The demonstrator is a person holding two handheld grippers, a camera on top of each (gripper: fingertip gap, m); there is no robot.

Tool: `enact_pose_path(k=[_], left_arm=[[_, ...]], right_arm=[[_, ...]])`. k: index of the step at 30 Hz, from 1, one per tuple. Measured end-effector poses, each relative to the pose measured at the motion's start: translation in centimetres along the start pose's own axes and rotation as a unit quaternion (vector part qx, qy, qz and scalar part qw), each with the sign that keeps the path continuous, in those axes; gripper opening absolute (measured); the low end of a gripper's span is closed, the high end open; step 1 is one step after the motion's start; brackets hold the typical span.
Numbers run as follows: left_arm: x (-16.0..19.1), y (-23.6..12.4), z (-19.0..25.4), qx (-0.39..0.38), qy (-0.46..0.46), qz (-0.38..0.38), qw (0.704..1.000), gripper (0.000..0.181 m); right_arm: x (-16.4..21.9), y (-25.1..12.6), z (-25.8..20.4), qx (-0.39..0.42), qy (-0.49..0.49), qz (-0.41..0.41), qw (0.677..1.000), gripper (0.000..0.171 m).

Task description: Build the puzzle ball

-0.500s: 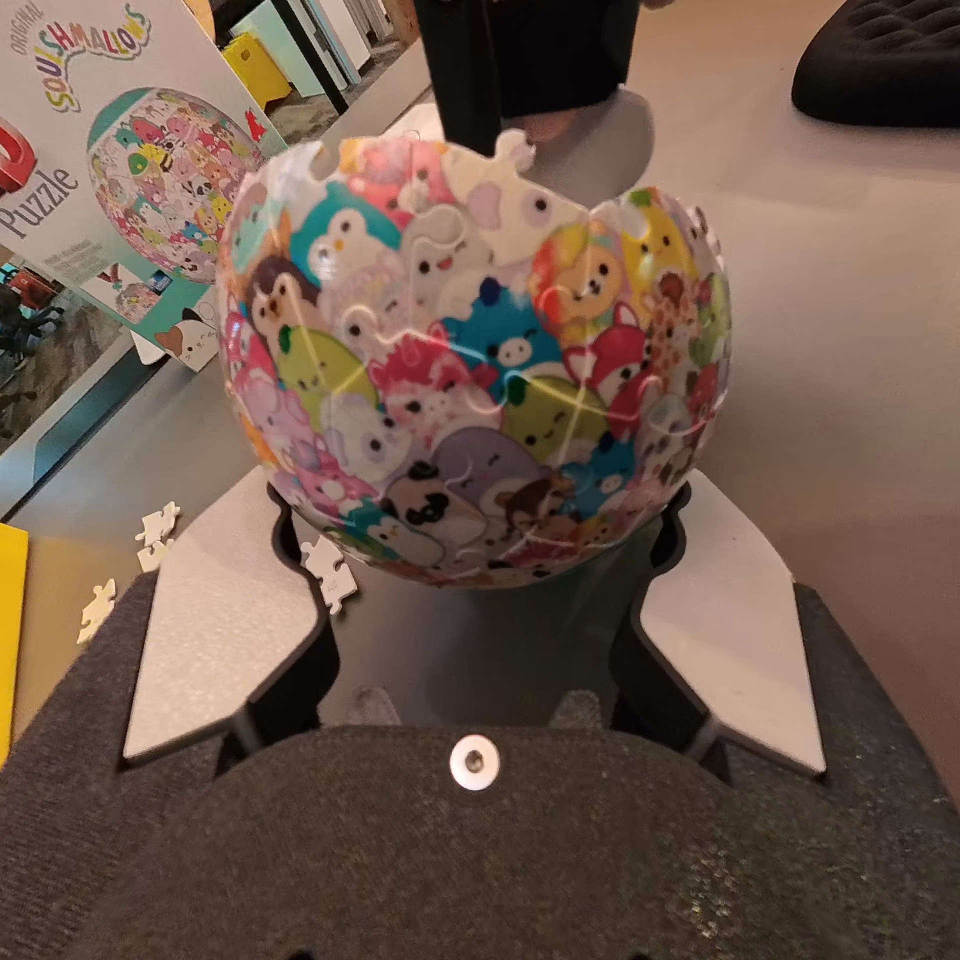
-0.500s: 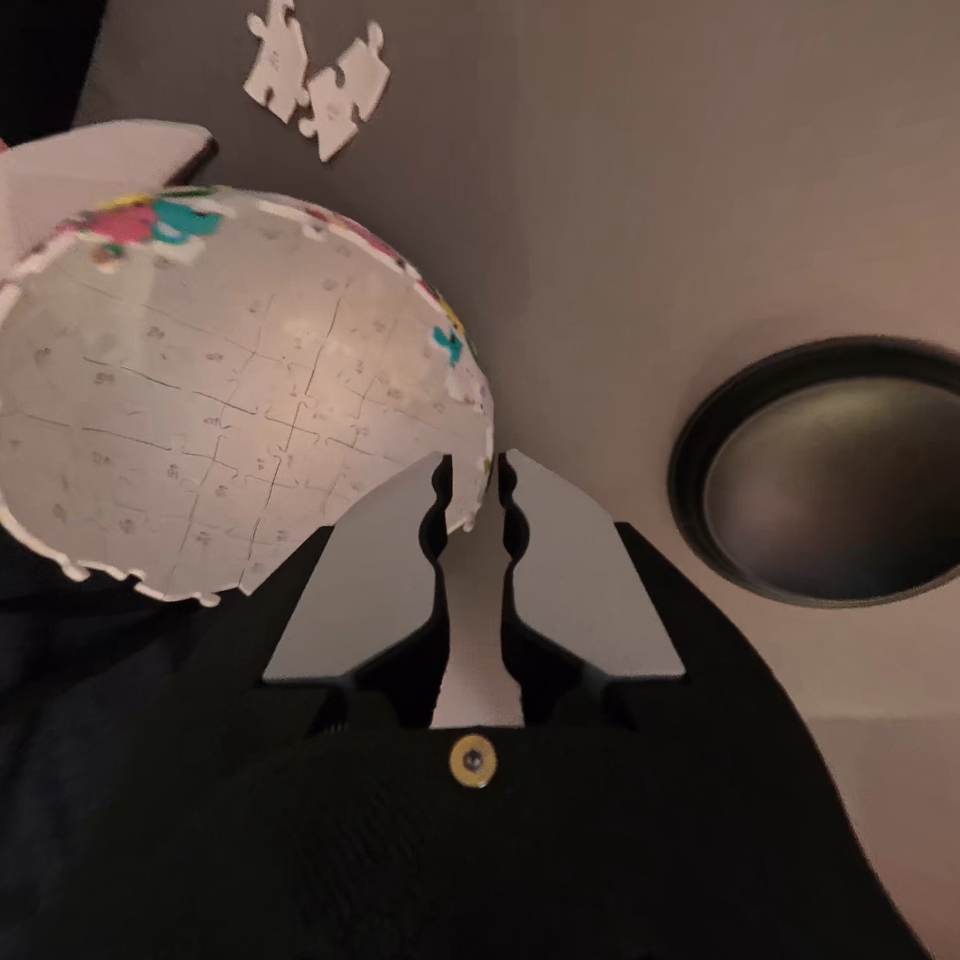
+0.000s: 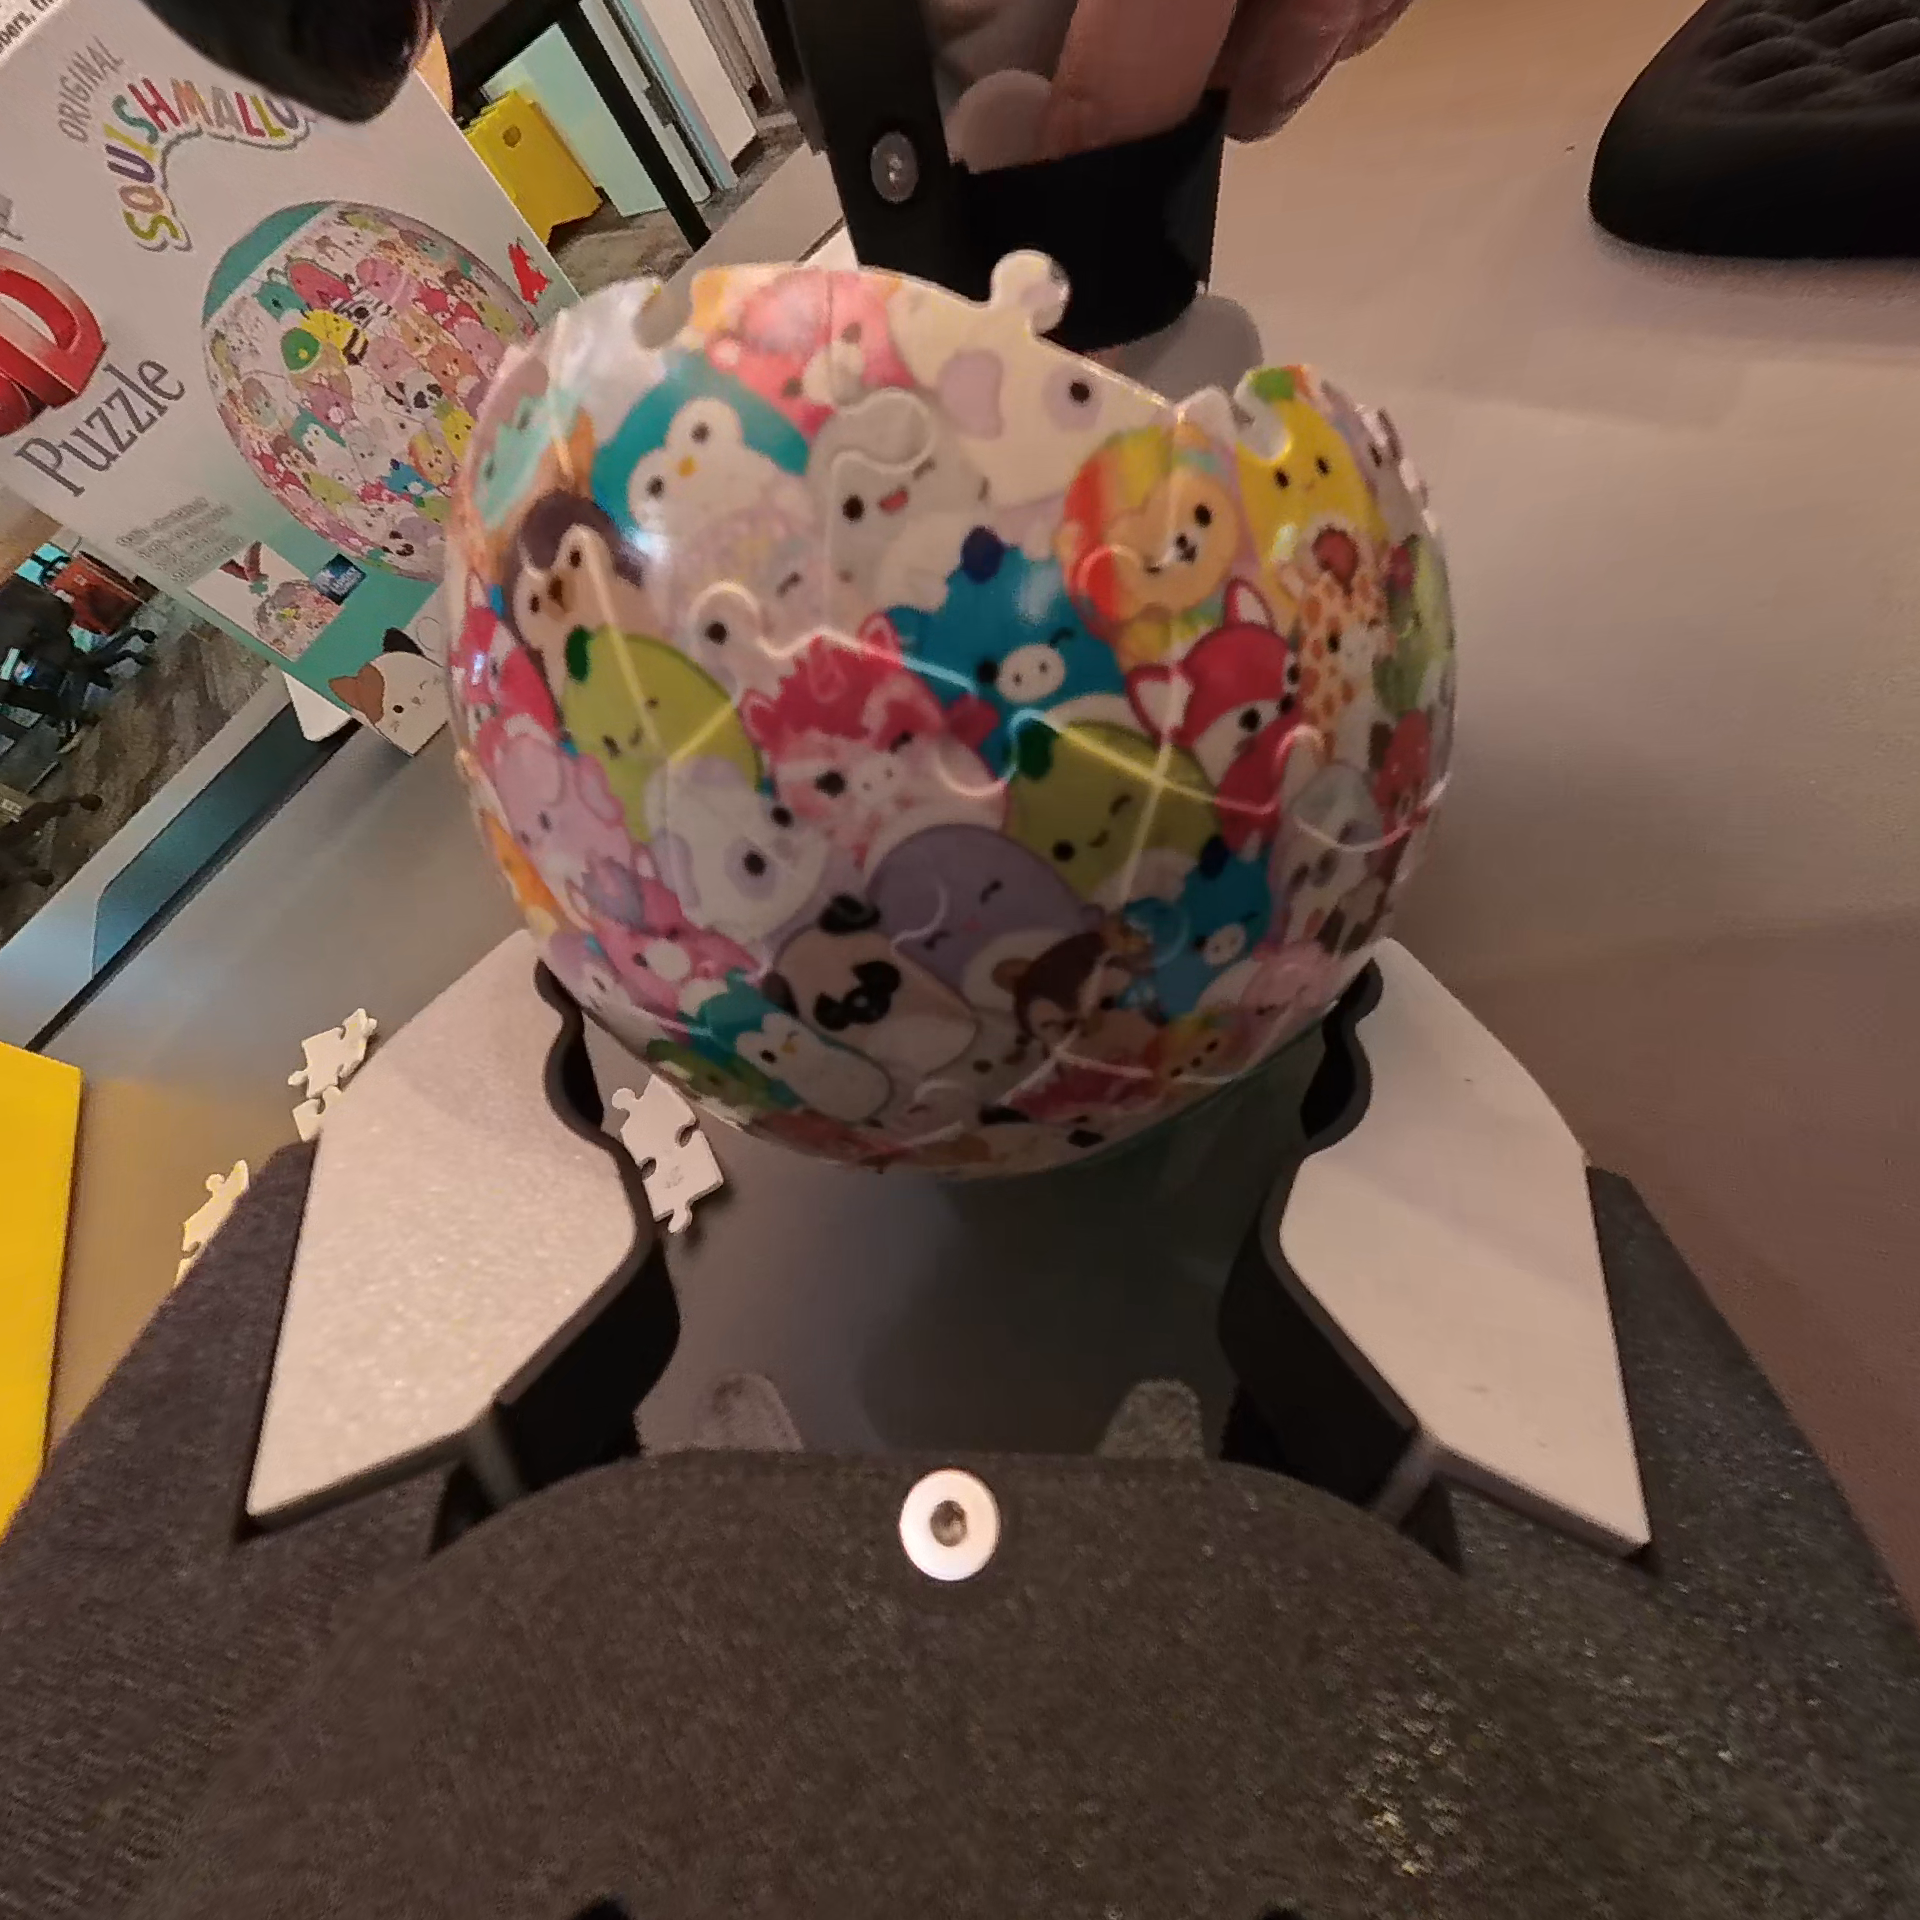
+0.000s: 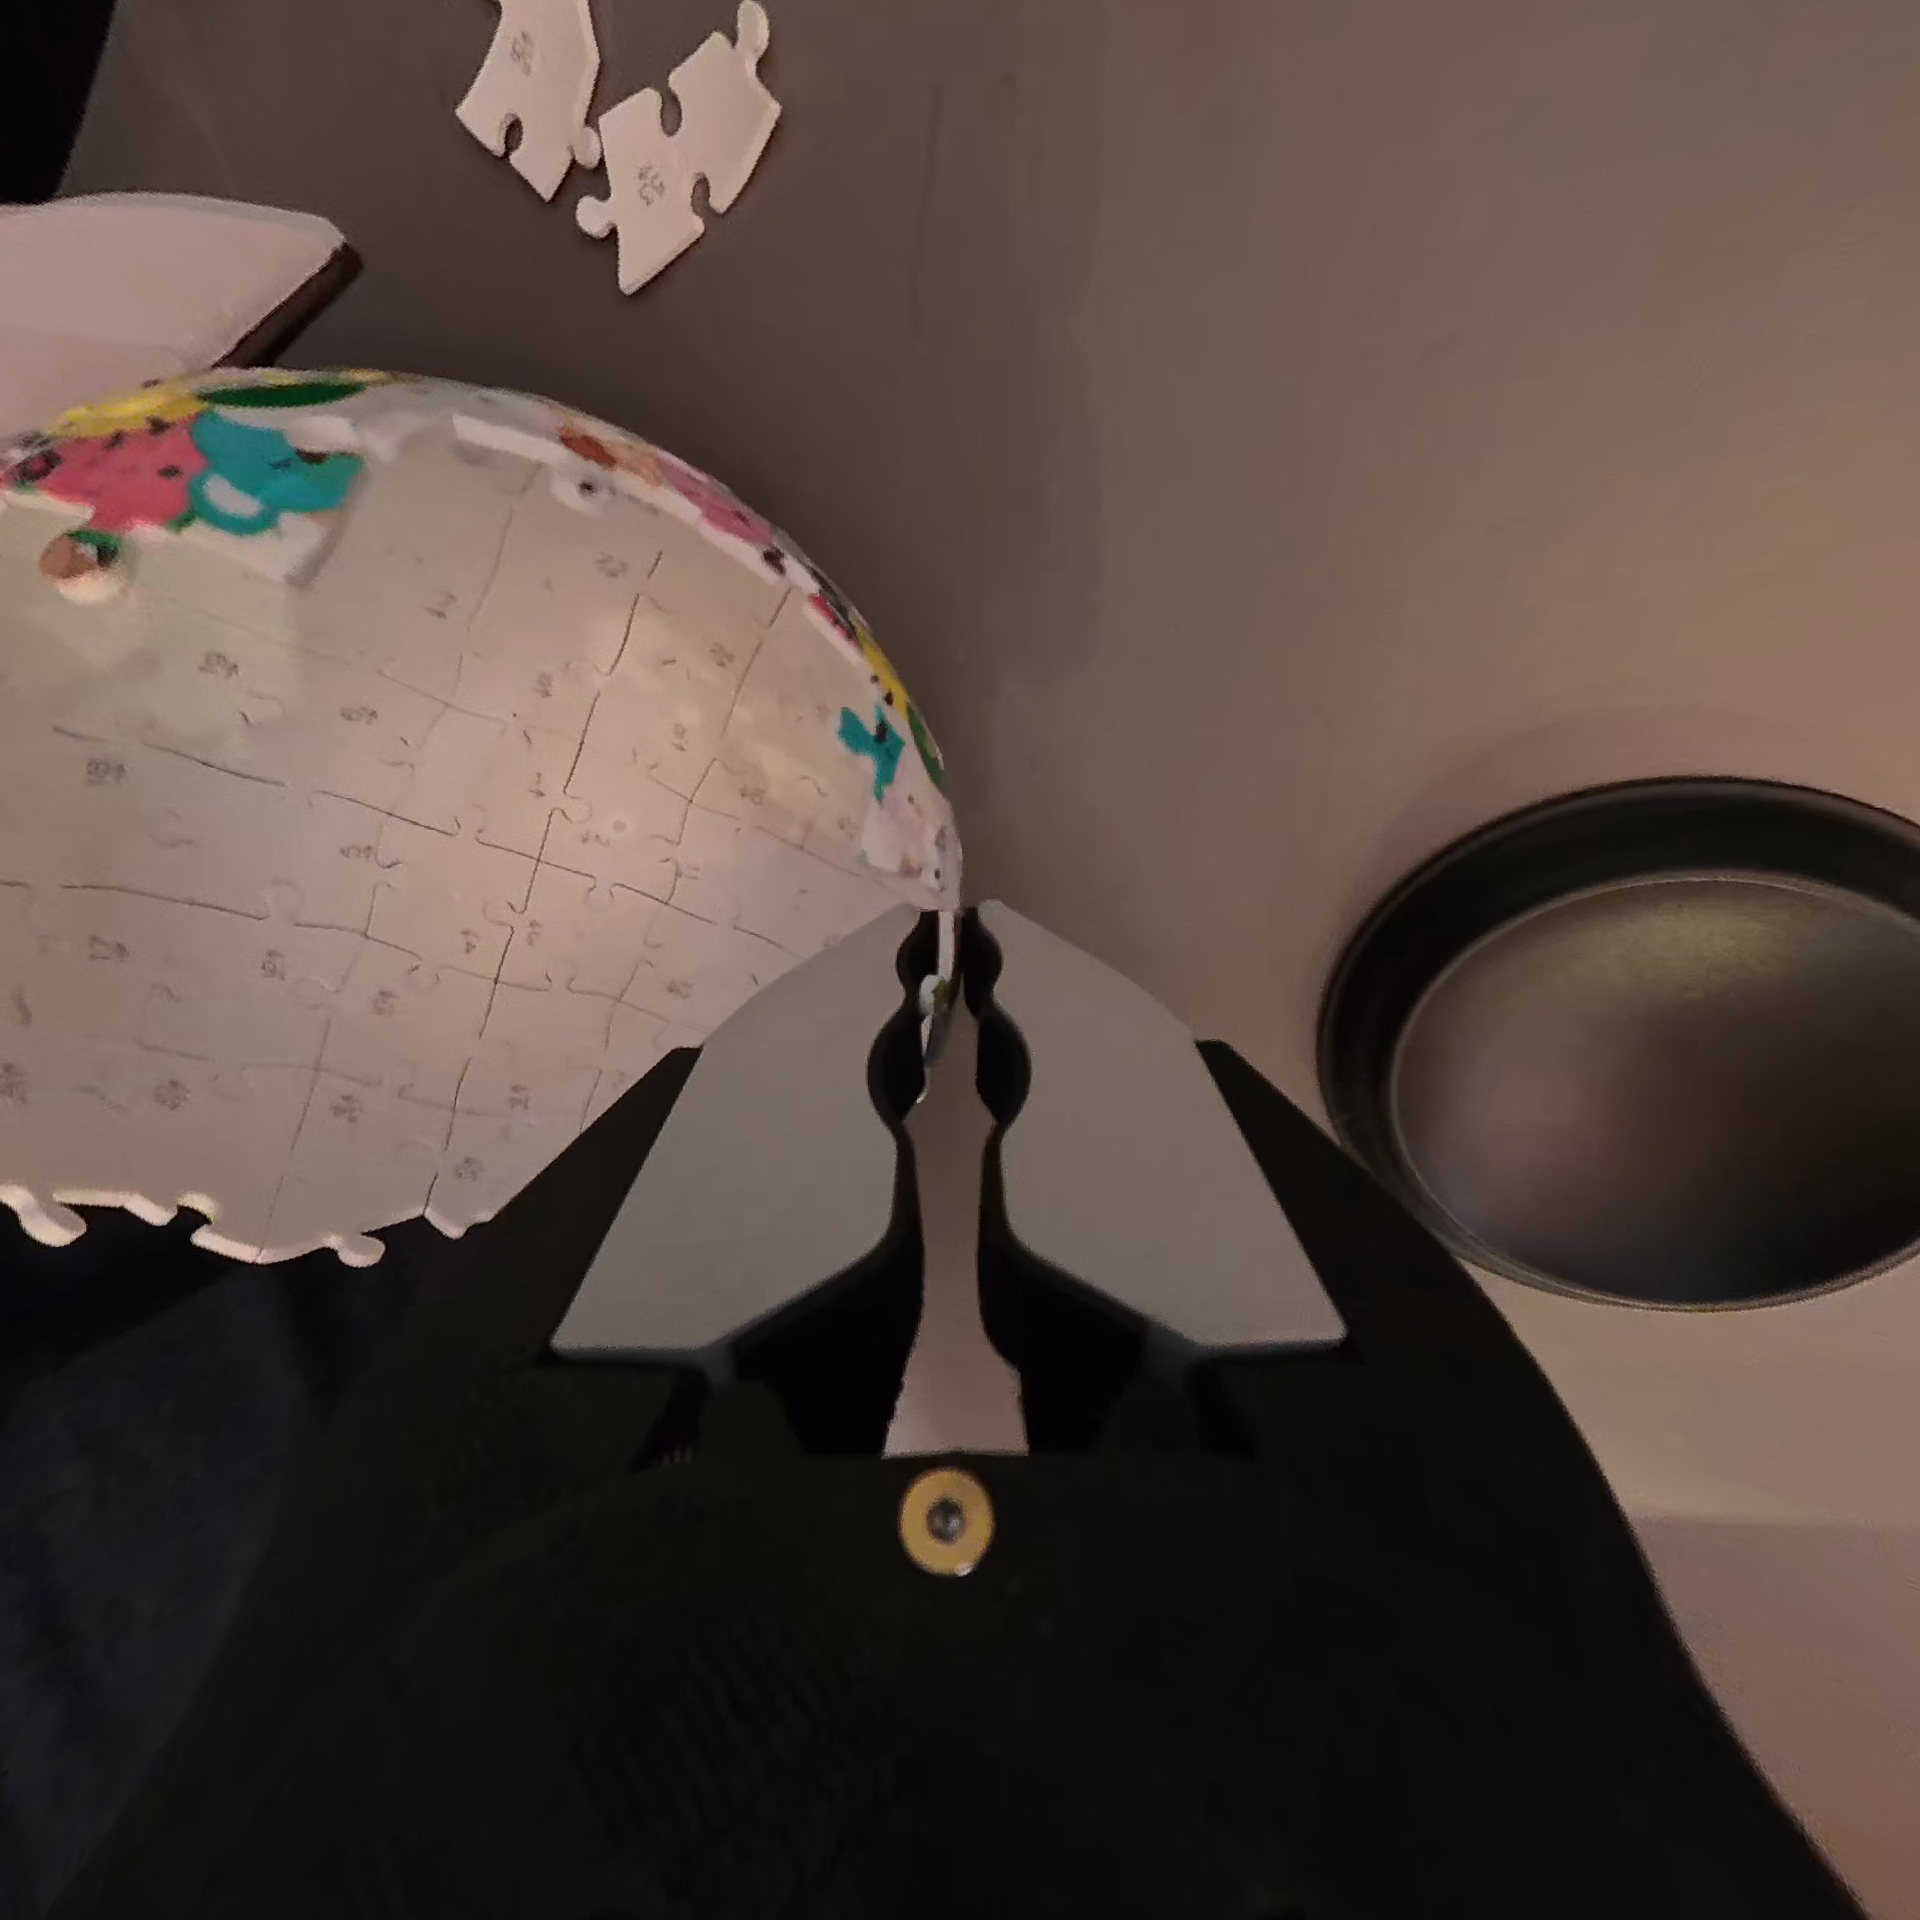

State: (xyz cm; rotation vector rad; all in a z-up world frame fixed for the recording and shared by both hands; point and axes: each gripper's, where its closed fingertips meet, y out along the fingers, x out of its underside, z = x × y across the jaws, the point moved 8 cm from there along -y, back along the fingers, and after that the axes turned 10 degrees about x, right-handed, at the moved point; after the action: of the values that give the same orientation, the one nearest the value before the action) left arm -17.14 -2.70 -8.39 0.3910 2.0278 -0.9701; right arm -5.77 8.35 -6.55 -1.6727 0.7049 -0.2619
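Since half a second ago the right gripper (image 4: 943, 971) has narrowed onto the rim of the puzzle ball (image 3: 945, 727) – its fingers now pinch the shell's edge. Left gripper (image 3: 956, 1049), spread wide, cradles the unfinished ball's lower sides – loose pieces (image 4: 623, 135) lie on the table (image 4: 1351, 364) near a dark bowl (image 4: 1642, 1049)

Glossy, colourful printed puzzle ball shell (image 3: 935, 727), matt white inside (image 4: 416, 831); dark round metal dish (image 4: 1662, 1060), dull sheen; matt grey tabletop (image 3: 1662, 623).
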Motion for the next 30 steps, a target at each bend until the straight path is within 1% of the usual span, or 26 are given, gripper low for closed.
enact_pose_path(k=[1, 2, 3, 4, 9, 12, 18, 19, 20, 21, 27, 30], left_arm=[[0.0, 0.0, 0.0, 0.000, -0.001, -0.001, 1.000, 0.133], [0.0, 0.0, 0.0, 0.000, -0.002, -0.001, 1.000, 0.133], [0.0, 0.0, 0.0, 0.000, -0.002, -0.001, 1.000, 0.133], [0.0, 0.0, 0.0, 0.000, -0.001, -0.001, 1.000, 0.133], [0.0, 0.0, 0.0, 0.000, -0.002, -0.001, 1.000, 0.133], [0.0, 0.0, 0.0, -0.001, -0.002, -0.001, 1.000, 0.133], [0.0, 0.1, 0.0, -0.001, -0.002, -0.001, 1.000, 0.133], [0.0, 0.1, 0.0, -0.001, -0.002, -0.001, 1.000, 0.133], [0.0, 0.1, 0.0, -0.001, -0.002, -0.001, 1.000, 0.133], [0.0, 0.1, 0.0, -0.001, -0.002, -0.001, 1.000, 0.133], [0.0, 0.1, 0.0, -0.002, 0.001, 0.001, 1.000, 0.133], [0.0, 0.1, 0.0, -0.002, 0.002, 0.002, 1.000, 0.133]], right_arm=[[0.0, -0.1, 0.0, 0.004, 0.003, 0.004, 1.000, 0.007], [-0.1, -0.2, 0.1, 0.009, 0.009, 0.012, 1.000, 0.020], [0.0, -0.5, 0.1, 0.008, 0.013, 0.010, 1.000, 0.027], [0.2, -0.8, 0.1, 0.004, 0.016, 0.005, 1.000, 0.027], [0.8, -2.2, 0.3, 0.005, 0.030, -0.002, 1.000, 0.027], [1.1, -2.4, 0.5, 0.004, 0.042, -0.003, 0.999, 0.023], [1.6, -0.6, 0.6, -0.037, 0.076, -0.020, 0.996, 0.020], [1.7, -0.3, 0.5, -0.041, 0.079, -0.024, 0.996, 0.018], [1.7, -0.1, 0.5, -0.047, 0.082, -0.028, 0.995, 0.009], [1.7, 0.0, 0.4, -0.055, 0.087, -0.027, 0.994, 0.007], [1.7, 0.2, 0.6, -0.073, 0.111, -0.022, 0.991, 0.008], [1.7, 0.2, 0.6, -0.070, 0.107, -0.022, 0.992, 0.005]])
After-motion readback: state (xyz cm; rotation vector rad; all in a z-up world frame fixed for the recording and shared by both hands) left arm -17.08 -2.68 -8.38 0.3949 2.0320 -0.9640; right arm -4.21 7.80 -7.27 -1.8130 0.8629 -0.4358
